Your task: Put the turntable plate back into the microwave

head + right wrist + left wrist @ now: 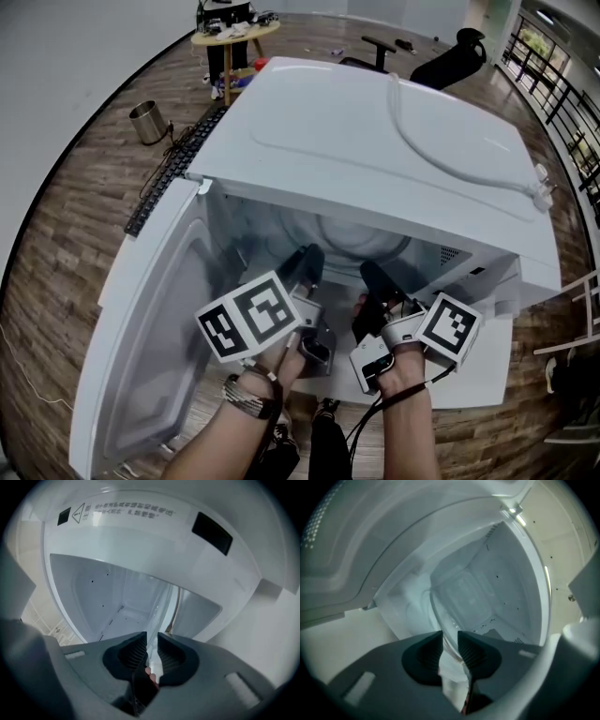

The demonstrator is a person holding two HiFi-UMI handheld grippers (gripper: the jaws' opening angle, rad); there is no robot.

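Past the open door (150, 309), pinching the glass turntable plate (461, 595) by its rim with the left gripper (450, 644), fingers narrowed onto it, inside the microwave (375, 141) cavity. Same with the right gripper (151, 648) on the opposite rim, presumably to keep it steady.

One microwave (375, 131), one turntable plate (440, 616), two hand-held grippers (306, 264) (379, 281), one keyboard (173, 169), one metal bin (147, 122), one office chair (450, 56), one table (234, 36).
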